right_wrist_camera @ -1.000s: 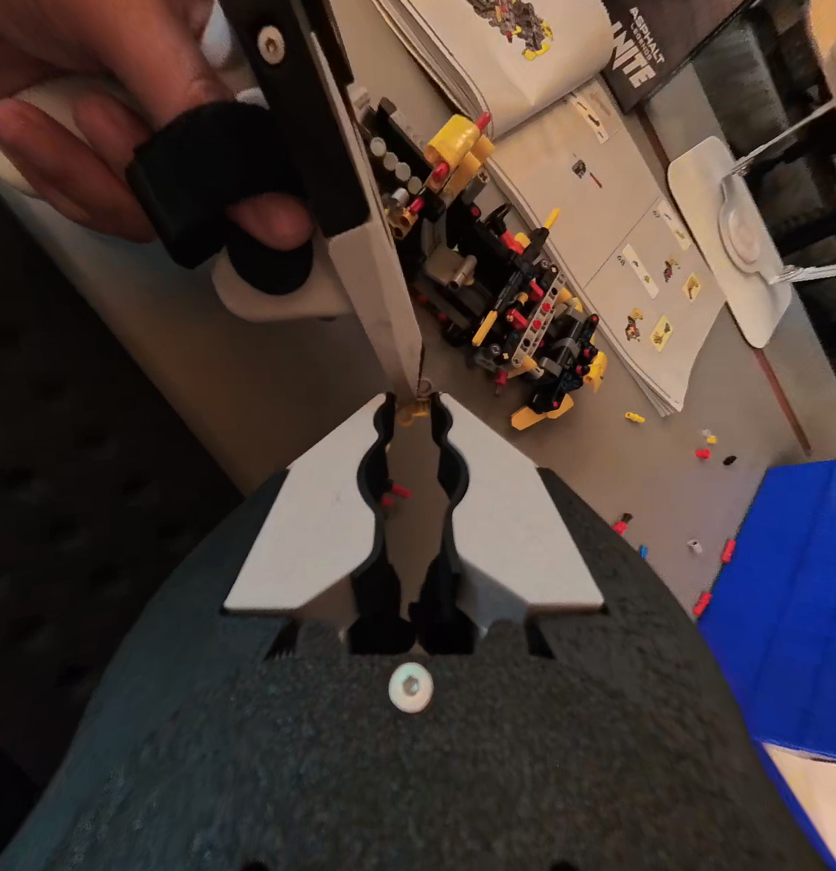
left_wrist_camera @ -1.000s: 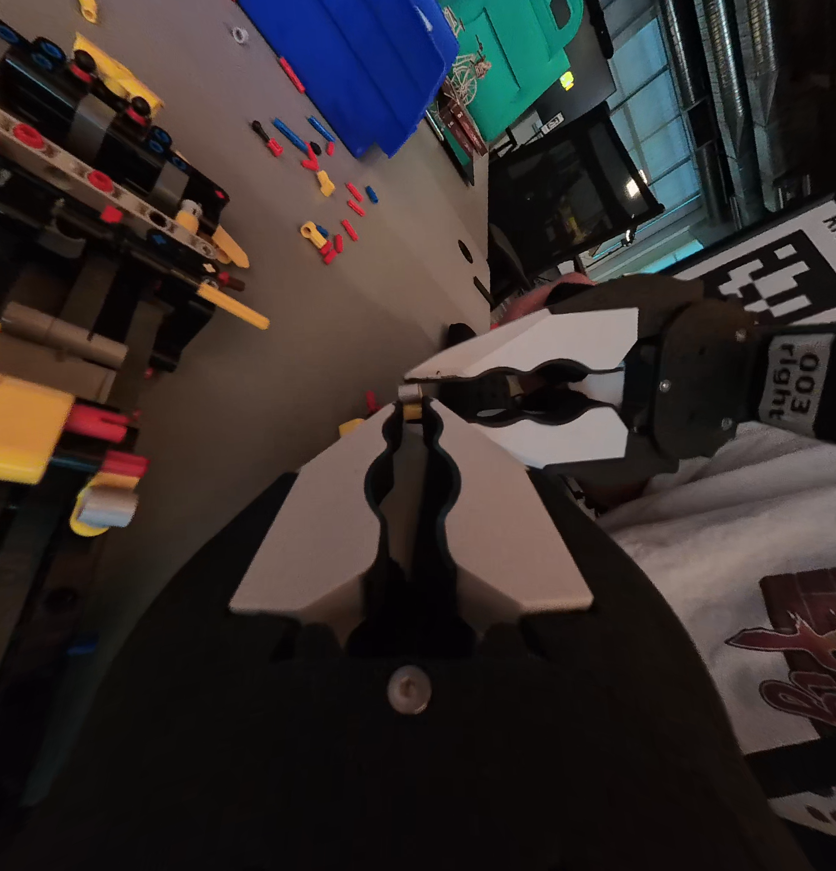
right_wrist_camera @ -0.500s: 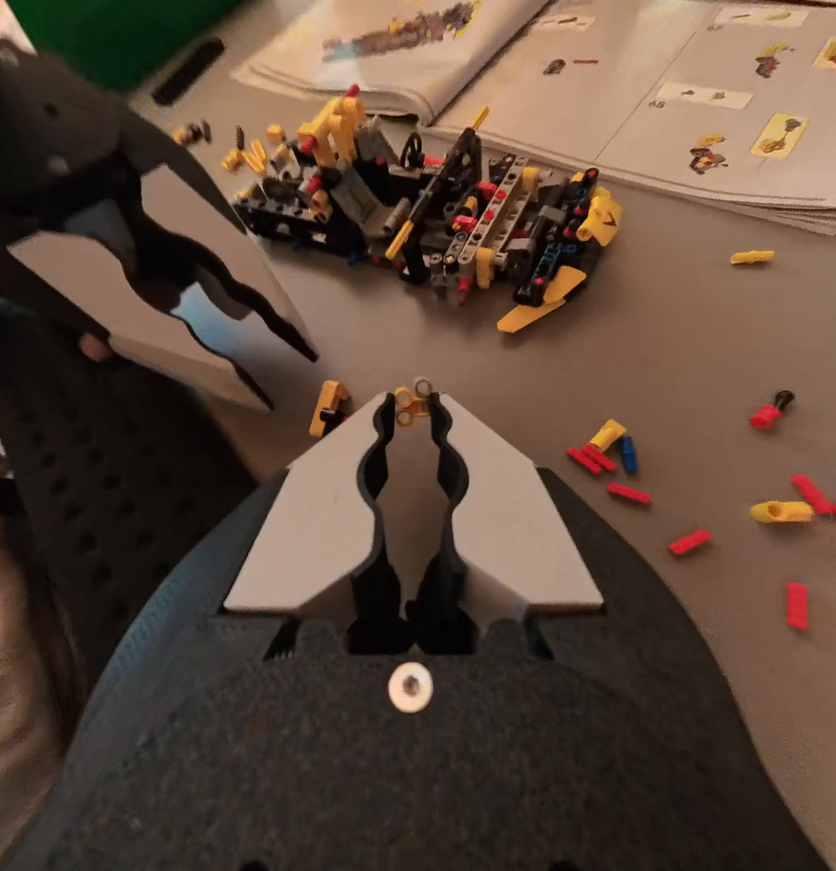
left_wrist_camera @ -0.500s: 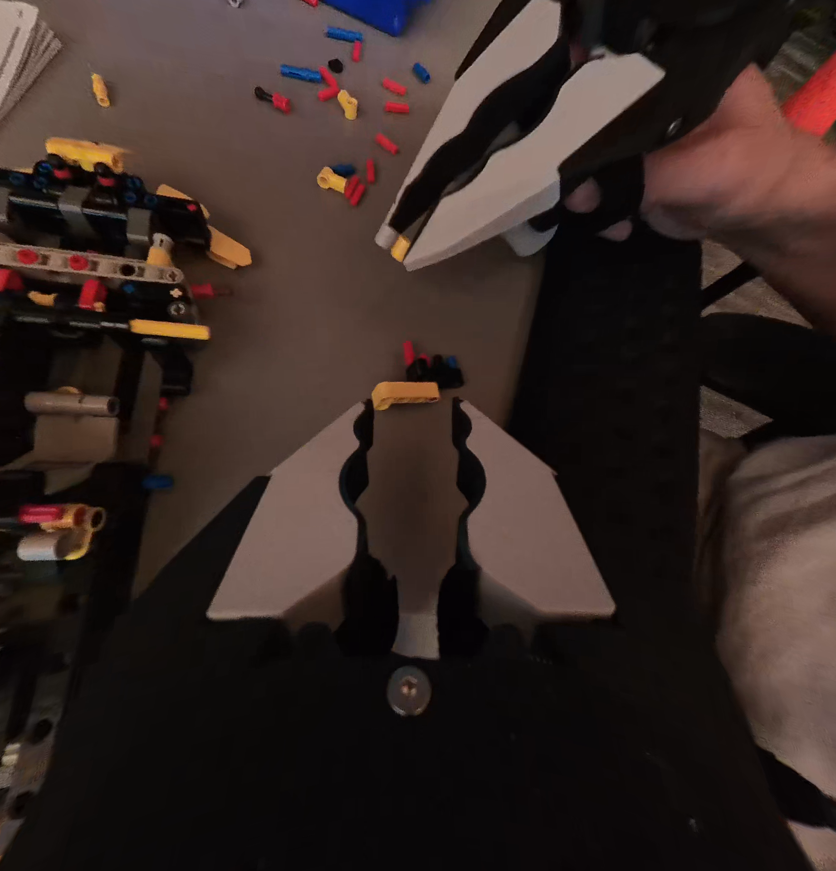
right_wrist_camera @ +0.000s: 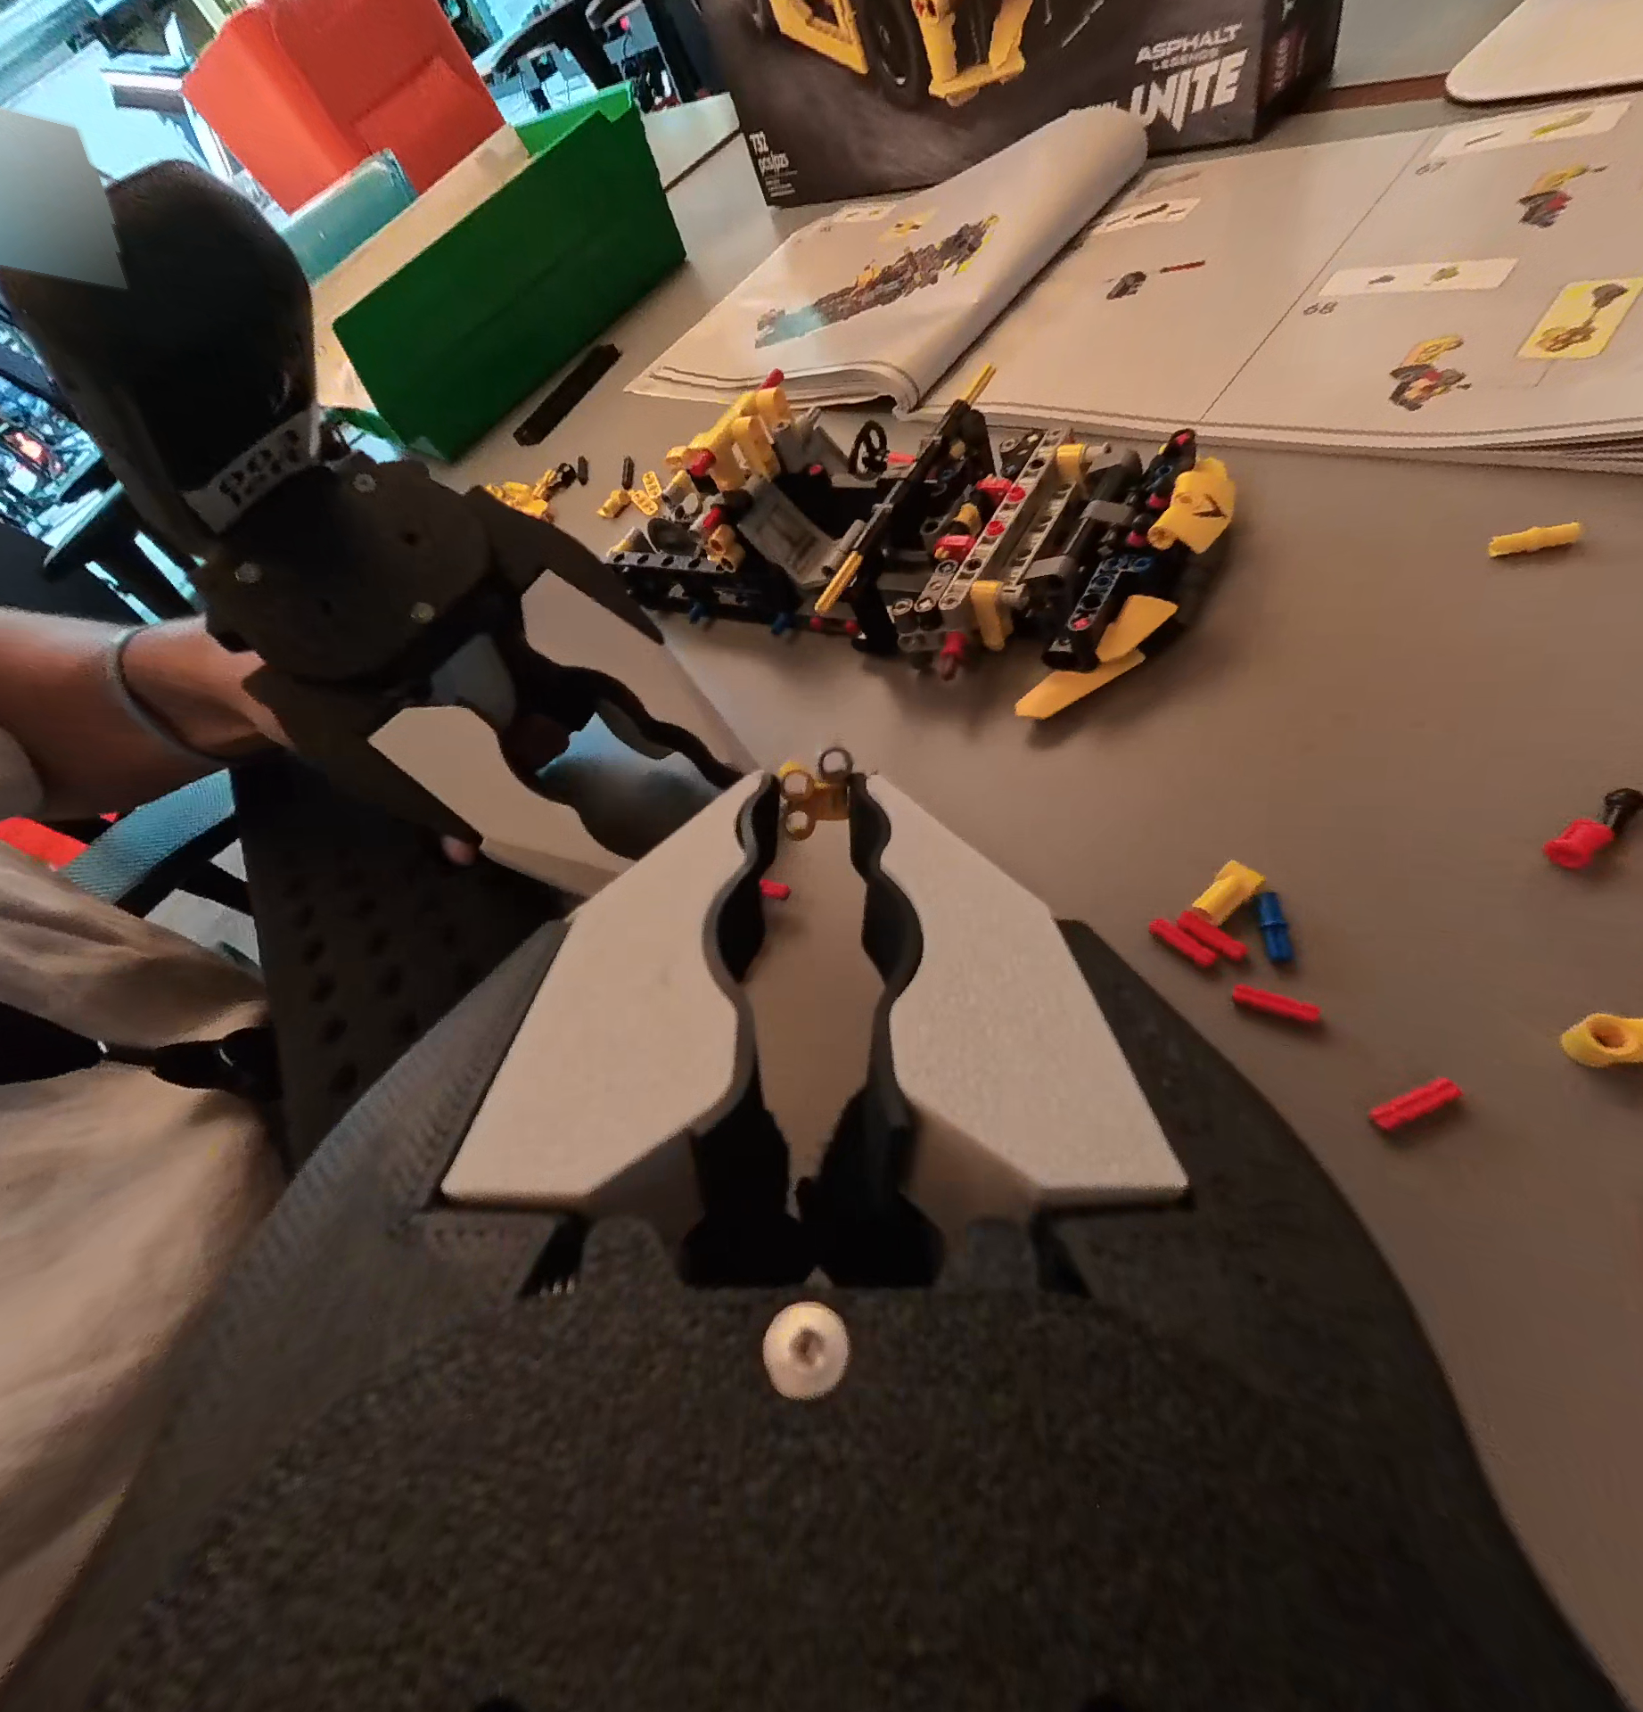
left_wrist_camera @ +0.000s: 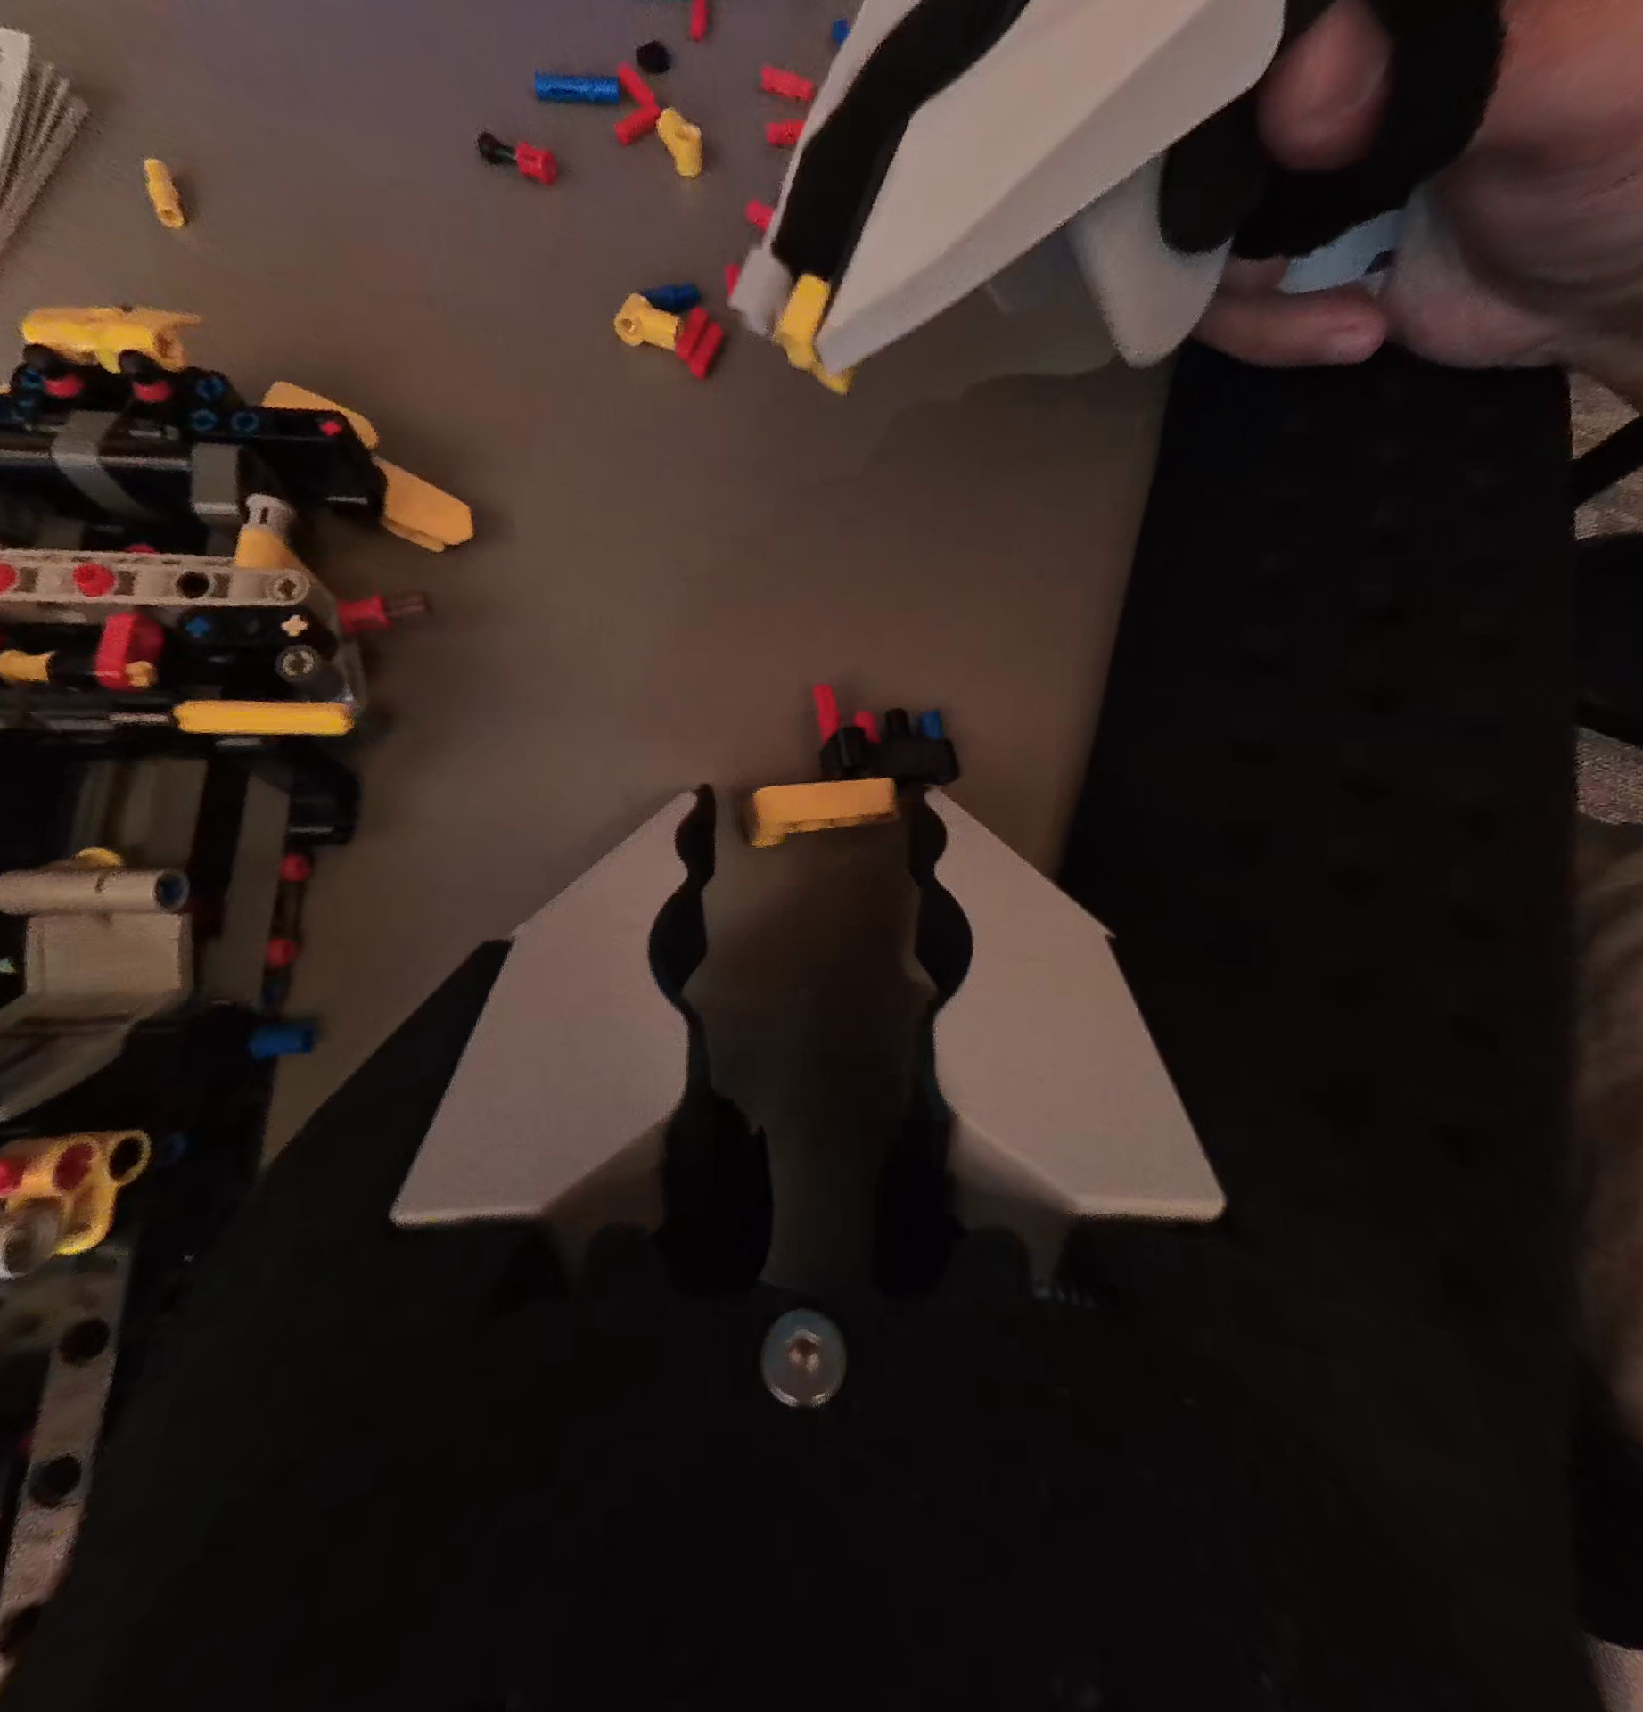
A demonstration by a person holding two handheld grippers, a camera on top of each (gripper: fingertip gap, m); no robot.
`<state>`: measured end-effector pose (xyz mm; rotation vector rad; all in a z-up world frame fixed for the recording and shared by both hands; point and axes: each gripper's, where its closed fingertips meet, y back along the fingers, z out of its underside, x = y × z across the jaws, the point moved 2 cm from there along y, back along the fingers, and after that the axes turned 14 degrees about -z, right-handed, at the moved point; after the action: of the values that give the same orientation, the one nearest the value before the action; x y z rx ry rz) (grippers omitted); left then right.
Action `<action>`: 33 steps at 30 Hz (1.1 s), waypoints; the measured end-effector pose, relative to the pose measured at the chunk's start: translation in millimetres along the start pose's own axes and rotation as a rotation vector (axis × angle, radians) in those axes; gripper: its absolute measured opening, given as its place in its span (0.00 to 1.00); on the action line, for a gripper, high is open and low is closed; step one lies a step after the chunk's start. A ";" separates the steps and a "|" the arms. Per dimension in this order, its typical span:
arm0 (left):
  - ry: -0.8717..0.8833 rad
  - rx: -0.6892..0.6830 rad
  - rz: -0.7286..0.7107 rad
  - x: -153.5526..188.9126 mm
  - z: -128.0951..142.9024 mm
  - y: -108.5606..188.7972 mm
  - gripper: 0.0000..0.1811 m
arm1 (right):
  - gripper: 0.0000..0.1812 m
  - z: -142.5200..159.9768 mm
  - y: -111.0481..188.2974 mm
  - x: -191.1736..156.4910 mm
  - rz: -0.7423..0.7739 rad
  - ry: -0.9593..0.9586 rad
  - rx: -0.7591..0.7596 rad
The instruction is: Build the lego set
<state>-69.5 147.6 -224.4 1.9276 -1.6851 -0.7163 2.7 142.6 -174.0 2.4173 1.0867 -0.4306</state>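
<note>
Two fingers of the right gripper [right_wrist_camera: 815, 787] pinch a small yellow piece [right_wrist_camera: 806, 795] at their tips, above the table [right_wrist_camera: 1355, 741]. The left gripper [left_wrist_camera: 808, 815] is spread wide — a yellow beam [left_wrist_camera: 822, 808] lies on the table between its tips, black connector [left_wrist_camera: 887, 755] just beyond. The car [right_wrist_camera: 938, 547] sits well apart.

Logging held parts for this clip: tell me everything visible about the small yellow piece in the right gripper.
The small yellow piece is glossy plastic, a short connector with round holes and a grey ring-like end on top. It sits pinched at the very fingertips of the right gripper, raised off the grey table. In the left wrist view it pokes out of the tips.
</note>
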 end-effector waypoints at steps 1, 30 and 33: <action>-0.017 0.004 0.002 -0.2 0.1 -0.5 0.19 | 0.08 1.1 -1.2 -0.4 -0.004 0.000 -0.010; -0.287 0.390 -0.074 -37.9 -21.6 49.4 0.18 | 0.07 -4.5 -56.1 -23.1 -0.400 -0.448 0.022; -0.316 0.361 -0.113 -43.1 -17.3 46.0 0.18 | 0.07 -3.6 -55.5 -24.9 -0.402 -0.443 0.008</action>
<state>-96.7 184.7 -178.0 2.2652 -2.0217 -0.8423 -55.1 161.6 -174.9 1.9608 1.3500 -1.0442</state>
